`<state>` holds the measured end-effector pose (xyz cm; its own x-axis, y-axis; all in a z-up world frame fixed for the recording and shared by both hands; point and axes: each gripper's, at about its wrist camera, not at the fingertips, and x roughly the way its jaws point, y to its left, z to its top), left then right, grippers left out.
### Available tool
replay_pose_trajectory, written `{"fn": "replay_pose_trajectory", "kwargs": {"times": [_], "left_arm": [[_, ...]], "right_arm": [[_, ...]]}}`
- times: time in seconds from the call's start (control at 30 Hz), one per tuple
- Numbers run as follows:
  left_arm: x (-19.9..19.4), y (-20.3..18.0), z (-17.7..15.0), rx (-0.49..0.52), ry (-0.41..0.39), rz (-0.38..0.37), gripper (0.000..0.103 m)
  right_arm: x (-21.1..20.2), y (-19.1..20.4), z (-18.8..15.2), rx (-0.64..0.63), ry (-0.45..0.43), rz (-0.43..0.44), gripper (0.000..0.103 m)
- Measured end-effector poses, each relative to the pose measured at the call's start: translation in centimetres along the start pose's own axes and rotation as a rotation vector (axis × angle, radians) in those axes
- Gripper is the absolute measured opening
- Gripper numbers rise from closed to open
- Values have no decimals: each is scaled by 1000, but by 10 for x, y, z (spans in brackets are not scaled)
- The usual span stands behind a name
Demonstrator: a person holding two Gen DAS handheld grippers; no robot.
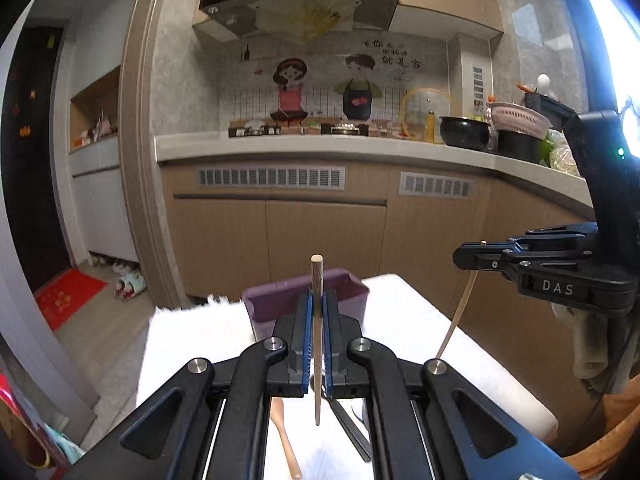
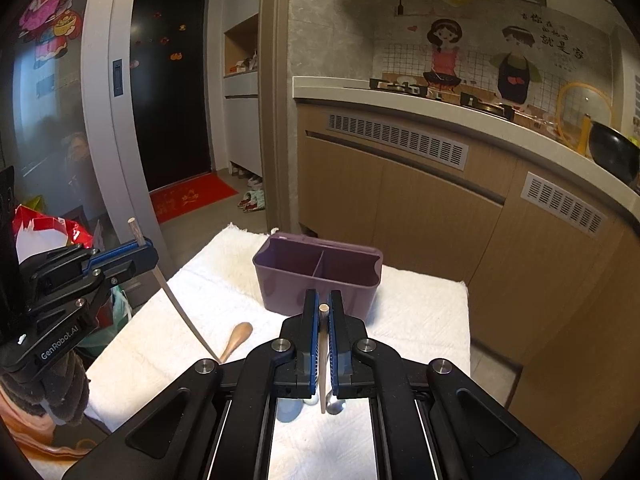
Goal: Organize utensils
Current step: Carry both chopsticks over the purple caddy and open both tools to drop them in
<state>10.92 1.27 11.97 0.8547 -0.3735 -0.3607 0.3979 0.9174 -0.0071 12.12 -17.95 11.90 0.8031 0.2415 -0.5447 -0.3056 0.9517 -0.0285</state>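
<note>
Left gripper (image 1: 317, 312) clamped on a dark wooden chopstick (image 1: 317, 280), upright. Right gripper (image 2: 324, 320) clamped on a pale wooden chopstick (image 2: 322, 360). Purple two-compartment plastic caddy (image 2: 316, 276) stands ahead on white towel (image 2: 420, 312).

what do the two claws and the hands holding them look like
Both are black plastic tools with angular linkage arms, silver round pivot bolts and blue ribbed pads inside the fingers. The left claw has "GenRobot.AI" in white on its side; the right claw reads "DAS". The left one is held in a dark fuzzy glove.
</note>
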Motion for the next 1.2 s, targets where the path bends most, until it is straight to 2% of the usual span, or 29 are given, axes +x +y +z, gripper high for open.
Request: {"fn": "replay_pose_trajectory", "kwargs": {"times": [0.3,0.4,0.57,0.7,0.83,1.03,1.2], "left_arm": [[17,17,56,-32,-97,22,4],[33,23,74,-41,-123,22,4],[71,35,92,-57,-110,8,4],[111,45,91,-78,-51,4,4],[145,54,77,-94,17,15,4],[189,64,50,-115,128,19,4],[218,72,27,-142,200,18,4]], "right_arm": [[-20,0,72,-44,-111,-34,4],[-15,1,95,-64,-141,-51,4],[14,-1,131,-93,-163,-77,4],[51,-12,146,-84,-124,-65,4],[102,-27,144,-52,-53,-41,4],[183,-48,120,6,102,1,4],[229,-66,97,62,191,20,4]]}}
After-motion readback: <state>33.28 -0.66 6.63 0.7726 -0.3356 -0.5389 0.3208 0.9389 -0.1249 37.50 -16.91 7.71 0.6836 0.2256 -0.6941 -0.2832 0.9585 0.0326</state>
